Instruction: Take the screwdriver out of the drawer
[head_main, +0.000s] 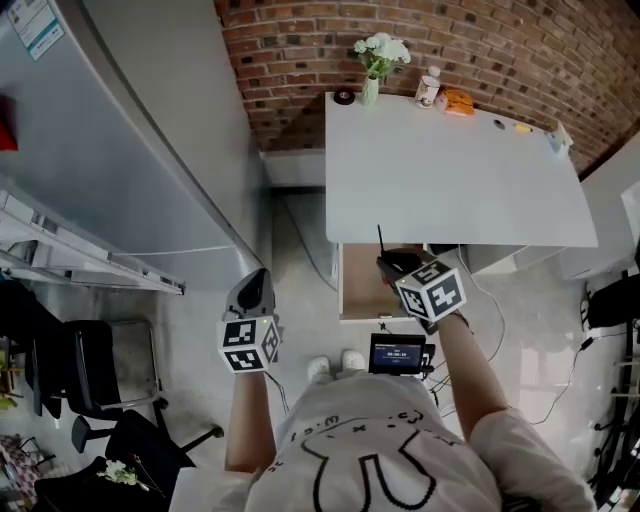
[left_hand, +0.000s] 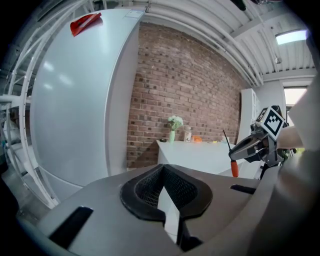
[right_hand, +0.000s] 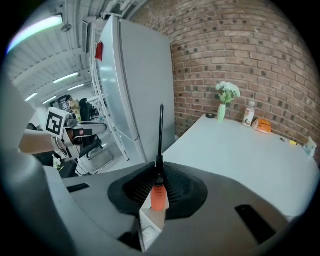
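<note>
The screwdriver (right_hand: 158, 196) has an orange handle and a thin black shaft that points straight up out of the jaws. My right gripper (right_hand: 156, 192) is shut on its handle. In the head view the right gripper (head_main: 397, 266) hangs over the open wooden drawer (head_main: 358, 296) under the white table's front edge, and the screwdriver (head_main: 380, 241) shaft reaches over the tabletop. The left gripper view also shows the right gripper (left_hand: 252, 146) with the screwdriver (left_hand: 233, 168). My left gripper (left_hand: 165, 197) is shut on nothing; in the head view this left gripper (head_main: 253, 288) hovers over the floor left of the drawer.
A white table (head_main: 450, 175) stands against the brick wall, with a vase of flowers (head_main: 376, 62), a bottle (head_main: 428, 88) and an orange thing (head_main: 458, 102) at its back. A large grey fridge (head_main: 120, 150) fills the left. A black chair (head_main: 100, 385) is at lower left.
</note>
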